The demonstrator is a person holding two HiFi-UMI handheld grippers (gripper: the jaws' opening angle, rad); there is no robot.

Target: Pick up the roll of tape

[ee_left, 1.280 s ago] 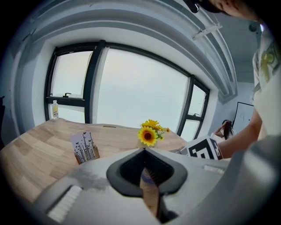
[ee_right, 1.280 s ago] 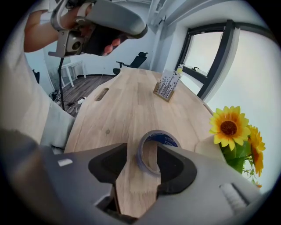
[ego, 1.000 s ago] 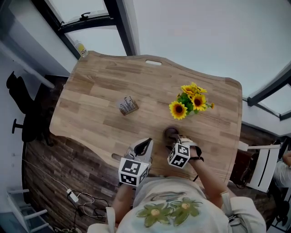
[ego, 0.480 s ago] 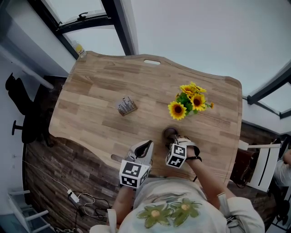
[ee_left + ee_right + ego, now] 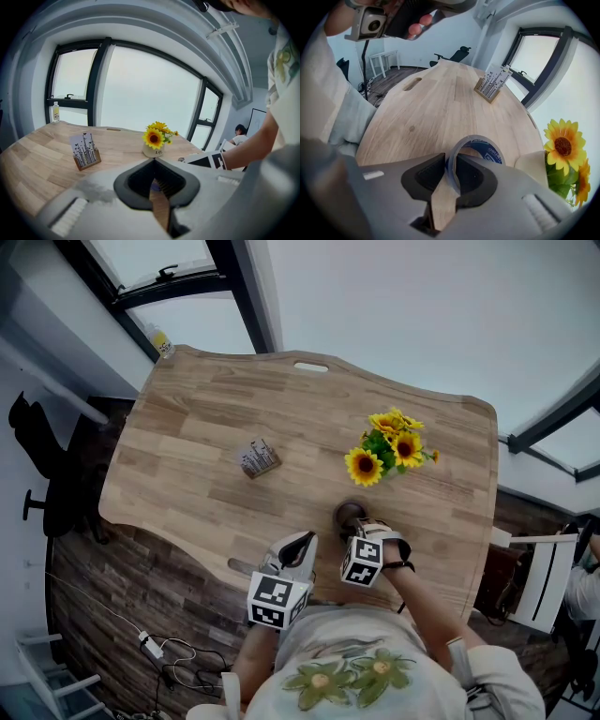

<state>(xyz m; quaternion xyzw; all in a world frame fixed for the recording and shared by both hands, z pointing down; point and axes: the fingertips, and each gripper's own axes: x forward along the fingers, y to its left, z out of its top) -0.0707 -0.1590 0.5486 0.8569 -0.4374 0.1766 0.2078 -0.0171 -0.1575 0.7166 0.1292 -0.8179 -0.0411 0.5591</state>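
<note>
The roll of tape [image 5: 351, 514], a grey ring with a blue inner face [image 5: 488, 151], lies flat on the wooden table [image 5: 187, 446] near its front edge, just below the sunflower pot. My right gripper [image 5: 361, 524] points steeply down at it. Its jaws have just been closing, and the roll's near wall now stands pinched between the pads [image 5: 452, 174]. My left gripper [image 5: 298, 545] hovers over the table's front edge to the left, jaws together with nothing in them [image 5: 153, 177].
A pot of sunflowers [image 5: 386, 450] stands just beyond the tape. A small wooden card holder [image 5: 259, 457] sits at mid-table. A bottle [image 5: 161, 339] stands at the far left corner. A white chair [image 5: 542, 579] is off the table's right side.
The right gripper has settled slightly lower and rolled a little over the tape. The left gripper has stayed where it was.
</note>
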